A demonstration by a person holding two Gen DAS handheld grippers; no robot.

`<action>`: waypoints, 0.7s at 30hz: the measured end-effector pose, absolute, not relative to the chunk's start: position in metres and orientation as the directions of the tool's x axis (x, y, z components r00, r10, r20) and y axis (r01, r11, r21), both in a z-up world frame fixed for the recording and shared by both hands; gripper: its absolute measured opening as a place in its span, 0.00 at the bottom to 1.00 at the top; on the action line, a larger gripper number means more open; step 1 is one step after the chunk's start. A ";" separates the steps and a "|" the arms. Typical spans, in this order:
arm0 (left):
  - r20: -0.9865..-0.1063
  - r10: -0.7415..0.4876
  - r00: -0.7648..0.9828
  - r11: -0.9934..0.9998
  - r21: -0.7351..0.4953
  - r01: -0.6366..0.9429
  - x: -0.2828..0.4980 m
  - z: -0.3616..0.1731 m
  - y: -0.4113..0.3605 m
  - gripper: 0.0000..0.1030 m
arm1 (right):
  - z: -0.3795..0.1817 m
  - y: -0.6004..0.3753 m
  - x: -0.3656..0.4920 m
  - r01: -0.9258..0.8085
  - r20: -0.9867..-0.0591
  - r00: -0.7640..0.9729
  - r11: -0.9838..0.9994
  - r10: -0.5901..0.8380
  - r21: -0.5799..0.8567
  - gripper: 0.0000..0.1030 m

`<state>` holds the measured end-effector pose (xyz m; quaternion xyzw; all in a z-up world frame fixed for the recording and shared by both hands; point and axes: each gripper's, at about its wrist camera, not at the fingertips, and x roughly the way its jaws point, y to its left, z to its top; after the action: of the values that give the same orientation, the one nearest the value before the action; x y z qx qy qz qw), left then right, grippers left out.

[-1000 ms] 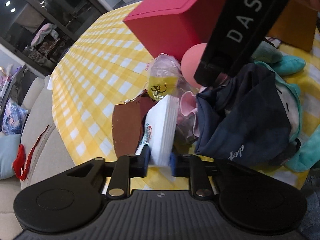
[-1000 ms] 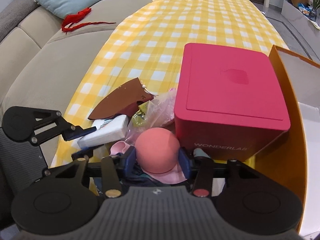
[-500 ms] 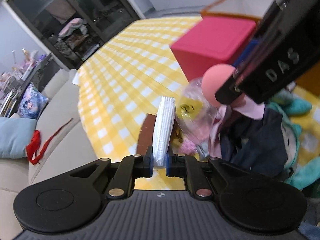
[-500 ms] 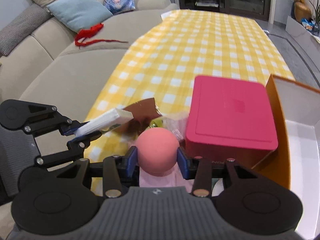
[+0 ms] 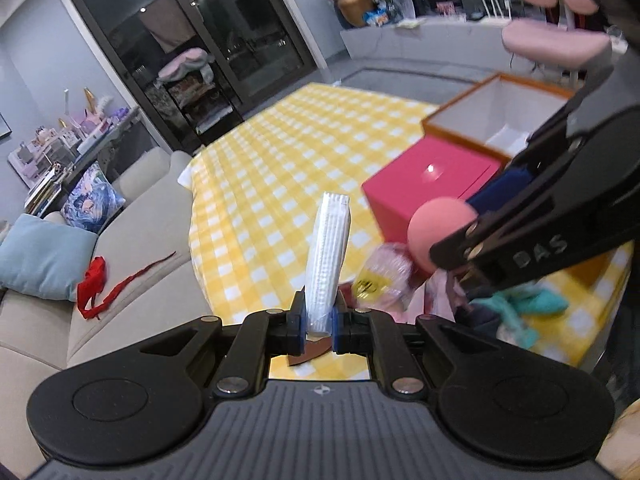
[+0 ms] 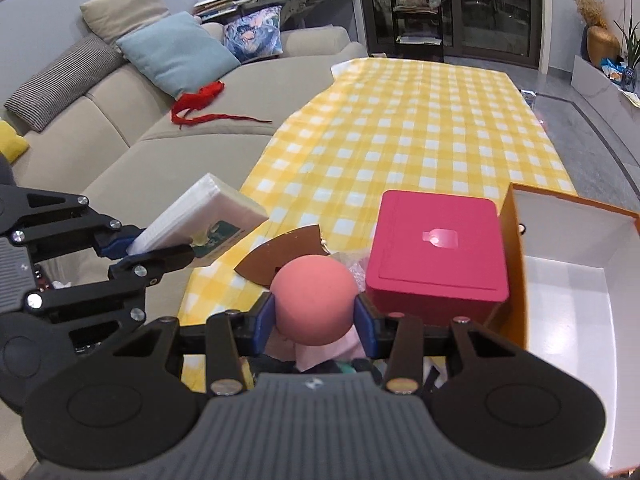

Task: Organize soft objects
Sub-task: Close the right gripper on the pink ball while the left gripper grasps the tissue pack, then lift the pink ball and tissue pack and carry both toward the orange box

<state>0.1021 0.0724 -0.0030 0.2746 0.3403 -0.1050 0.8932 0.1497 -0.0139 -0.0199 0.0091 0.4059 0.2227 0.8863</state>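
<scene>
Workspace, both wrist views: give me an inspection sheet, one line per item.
Surface: yellow checked cloth, mostly bare.
Job's things: white pack, pink ball, both lifted; clothes pile below.
Clutter: red box, open orange box, brown piece, plastic bag.
Grippers: left claw shut on pack; right claw shut on ball.
Cables: nothing seen.
Surroundings: sofa, cushions, red ribbon.
</scene>
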 end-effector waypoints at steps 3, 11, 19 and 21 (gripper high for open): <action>-0.647 -0.020 0.762 0.842 0.401 0.362 0.085 0.008 0.062 0.12 | -0.015 -0.026 0.136 -0.388 -0.710 0.576 0.900 0.406 0.199 0.42; -0.629 -0.024 0.777 0.881 0.354 0.313 0.059 0.019 0.043 0.12 | -0.012 -0.053 0.120 -0.362 -0.705 0.585 0.907 0.401 0.216 0.42; -0.651 -0.029 0.759 0.907 0.302 0.294 0.048 0.013 0.032 0.12 | -0.035 -0.060 0.132 -0.355 -0.698 0.578 0.901 0.423 0.251 0.42; -0.662 -0.035 0.748 0.909 0.290 0.300 0.052 0.007 0.029 0.12 | -0.049 -0.056 0.140 -0.356 -0.700 0.571 0.898 0.428 0.258 0.42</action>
<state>0.0521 0.0295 0.0066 0.1929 0.3428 -0.0915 0.9148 0.1404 -0.0561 -0.0493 0.0440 0.4066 0.2213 0.8853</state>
